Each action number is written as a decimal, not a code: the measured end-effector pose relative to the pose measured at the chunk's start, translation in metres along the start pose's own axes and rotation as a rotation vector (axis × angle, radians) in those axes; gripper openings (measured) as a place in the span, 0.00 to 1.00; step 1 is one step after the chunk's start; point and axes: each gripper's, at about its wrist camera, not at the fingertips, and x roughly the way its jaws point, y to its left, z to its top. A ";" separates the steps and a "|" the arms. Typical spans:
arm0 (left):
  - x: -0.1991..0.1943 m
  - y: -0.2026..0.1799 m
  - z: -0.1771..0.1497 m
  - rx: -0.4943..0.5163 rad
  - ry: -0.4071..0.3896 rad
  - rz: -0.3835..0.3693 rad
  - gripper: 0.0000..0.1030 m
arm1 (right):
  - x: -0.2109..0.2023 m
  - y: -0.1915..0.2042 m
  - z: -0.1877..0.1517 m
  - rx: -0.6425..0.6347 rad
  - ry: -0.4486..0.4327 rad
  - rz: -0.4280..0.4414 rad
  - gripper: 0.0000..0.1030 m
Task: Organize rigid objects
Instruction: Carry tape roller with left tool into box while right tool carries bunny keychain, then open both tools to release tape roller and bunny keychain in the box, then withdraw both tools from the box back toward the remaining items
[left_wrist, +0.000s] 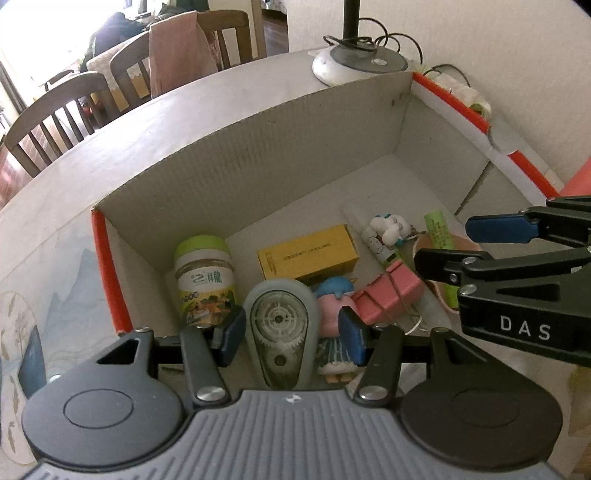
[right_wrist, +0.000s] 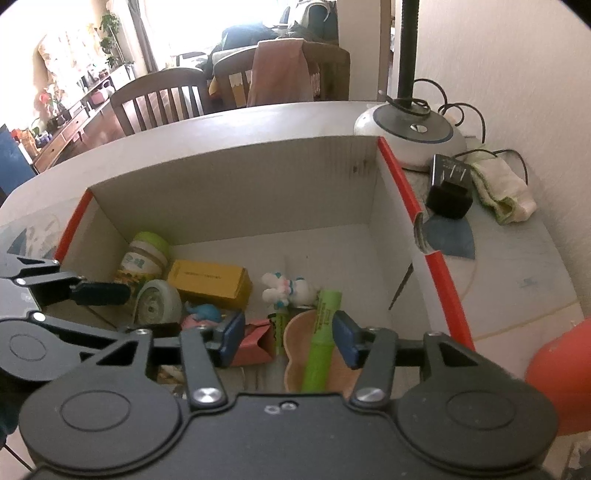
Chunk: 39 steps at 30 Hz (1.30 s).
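Observation:
A red-edged cardboard box (left_wrist: 295, 133) (right_wrist: 236, 173) holds a green-lidded jar (left_wrist: 205, 273) (right_wrist: 144, 255), a yellow carton (left_wrist: 308, 254) (right_wrist: 211, 282), a grey correction-tape dispenser (left_wrist: 281, 328) (right_wrist: 157, 302), a blue-and-pink doll (left_wrist: 334, 306), a pink box (left_wrist: 388, 293) (right_wrist: 255, 343), a bunny pen (left_wrist: 384, 230) (right_wrist: 286, 288) and a green tube (left_wrist: 439, 236) (right_wrist: 321, 339) on a wooden dish (right_wrist: 295, 354). My left gripper (left_wrist: 291, 339) is open over the dispenser and doll. My right gripper (right_wrist: 286, 341) is open over the dish and tube, and shows in the left wrist view (left_wrist: 458, 243).
The box stands on a pale table (left_wrist: 92, 192). A lamp base (right_wrist: 410, 136), a black plug (right_wrist: 450, 188) and a folded cloth (right_wrist: 502, 188) lie at the back right. An orange object (right_wrist: 557, 373) is at the right. Wooden chairs (right_wrist: 162, 98) stand beyond the table.

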 end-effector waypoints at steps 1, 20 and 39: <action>-0.003 0.000 -0.001 -0.003 -0.004 -0.004 0.53 | -0.002 0.000 0.000 0.000 -0.004 -0.002 0.54; -0.066 0.020 -0.023 -0.045 -0.125 -0.060 0.62 | -0.056 0.022 -0.005 0.013 -0.081 0.027 0.62; -0.122 0.096 -0.076 -0.133 -0.212 -0.101 0.69 | -0.107 0.086 -0.018 0.017 -0.162 0.085 0.80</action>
